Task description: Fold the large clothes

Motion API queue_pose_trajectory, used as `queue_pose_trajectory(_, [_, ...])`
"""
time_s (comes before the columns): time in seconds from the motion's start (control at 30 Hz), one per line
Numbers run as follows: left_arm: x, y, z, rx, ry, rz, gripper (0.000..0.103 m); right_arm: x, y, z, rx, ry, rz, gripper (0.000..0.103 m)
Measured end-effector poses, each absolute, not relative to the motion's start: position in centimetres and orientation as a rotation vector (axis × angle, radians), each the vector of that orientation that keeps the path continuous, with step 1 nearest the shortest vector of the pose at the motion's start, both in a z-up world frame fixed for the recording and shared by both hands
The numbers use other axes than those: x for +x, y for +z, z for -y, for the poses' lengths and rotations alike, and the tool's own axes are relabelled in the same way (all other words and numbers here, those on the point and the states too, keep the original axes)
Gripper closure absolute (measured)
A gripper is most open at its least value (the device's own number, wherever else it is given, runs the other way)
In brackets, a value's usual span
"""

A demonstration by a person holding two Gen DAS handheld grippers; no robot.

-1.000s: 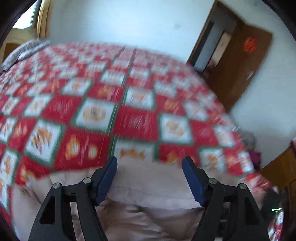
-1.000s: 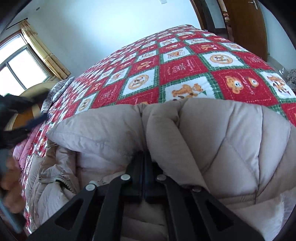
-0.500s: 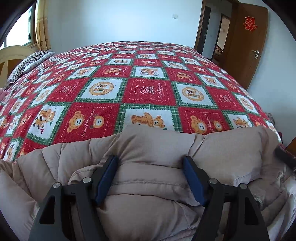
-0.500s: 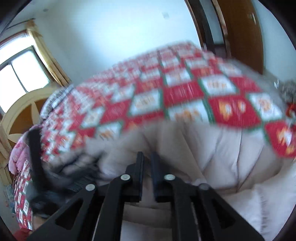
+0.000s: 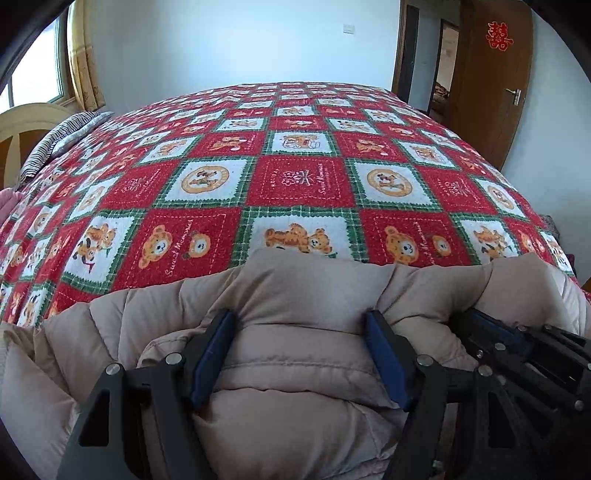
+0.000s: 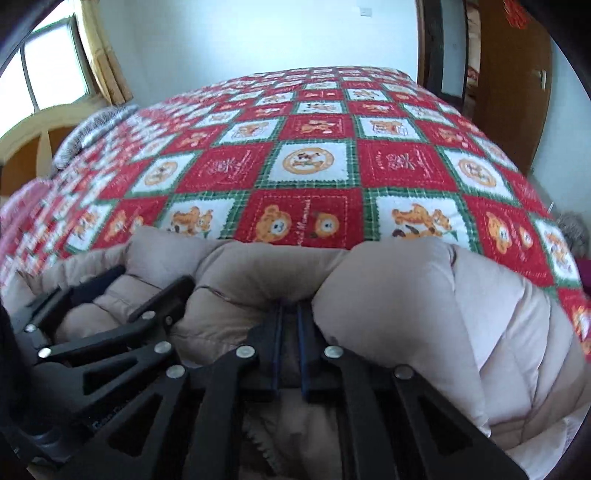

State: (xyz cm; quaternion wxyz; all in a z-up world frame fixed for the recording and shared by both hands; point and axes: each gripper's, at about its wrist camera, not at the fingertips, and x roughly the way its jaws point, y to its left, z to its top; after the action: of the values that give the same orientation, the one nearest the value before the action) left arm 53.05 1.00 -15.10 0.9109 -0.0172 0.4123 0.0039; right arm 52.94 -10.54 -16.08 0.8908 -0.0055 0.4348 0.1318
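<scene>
Both claws sit on a beige puffer jacket point(image 5: 306, 291) that lies bunched at the near edge of the bed point(image 5: 303, 177). On the left claw point(image 5: 299, 354) the blue-padded fingers point(image 5: 212, 360) stand wide apart, one on each side of a thick quilted roll of the jacket; the pads lie against the padding but the jaws are spread, not clamped. Seen from the right wrist camera, that left claw point(image 6: 122, 291) is just left of the right one, resting on the same garment.

On the right claw point(image 6: 290, 347) the jaws are drawn almost together, with only a narrow slot between the blue pads. A fold of the jacket point(image 6: 424, 295) bulges up around and over the fingertips, and cloth shows in the slot, so it pinches the jacket. From the left wrist camera the right claw point(image 5: 491, 328) lies just right of the left one, its tips buried under a puffed panel.

Near the right claw a zipper edge point(image 6: 258, 439) of the jacket shows below the fingers. No boxes, baskets or other containers are in view.

Beyond the jacket the bed is spread with a red, white and green checked quilt printed with teddy bears. At the bed's far left lies a striped pillow point(image 5: 62, 136) against a pale curved headboard point(image 5: 26, 122). To the bed's far right stands a brown wooden door point(image 5: 491, 81) with a red paper emblem point(image 5: 499, 36).
</scene>
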Motion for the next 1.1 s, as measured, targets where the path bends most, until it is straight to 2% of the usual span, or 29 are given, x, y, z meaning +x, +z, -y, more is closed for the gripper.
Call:
queue_pose_trajectory(0.2, [52.3, -13.7, -1.3, -0.027, -0.011, -0.875, 0.031, 53.2, -16.6, 12.0, 0.086, 0.317, -0.901, 0.098])
queue_pose_trajectory(0.37, [50.2, -9.8, -3.5, 0.037, 0.094, -0.735, 0.031, 52.8, -16.4, 10.9, 0.018, 0.280, -0.882, 0.099])
queue_pose_trajectory(0.5, [52.1, -14.6, -5.3, -0.015, 0.096, -0.883, 0.031, 52.8, -16.4, 10.7, 0.000, 0.268, -0.876, 0.099])
queue_pose_trajectory(0.77, [52.3, -15.2, -4.8, -0.005, 0.113, -0.850, 0.028, 52.6, -15.5, 10.1, -0.056, 0.233, -0.888, 0.096])
queue_pose_trajectory(0.83, [52.4, -15.3, -5.0, -0.011, 0.111, -0.850, 0.028, 52.0, -14.2, 11.2, 0.021, 0.244, -0.895, 0.095])
queue_pose_trajectory(0.9, [52.4, -15.2, -5.1, -0.010, 0.111, -0.849, 0.028, 51.2, -13.0, 13.1, 0.113, 0.241, -0.859, 0.088])
queue_pose_trajectory(1.0, [52.4, -15.2, -5.0, -0.007, 0.114, -0.847, 0.028, 51.7, -14.9, 14.4, 0.104, 0.187, -0.920, 0.084])
queue_pose_trajectory(1.1, [52.3, -15.2, -5.0, -0.003, 0.116, -0.846, 0.028, 51.8, -15.9, 14.4, 0.107, 0.213, -0.875, 0.084])
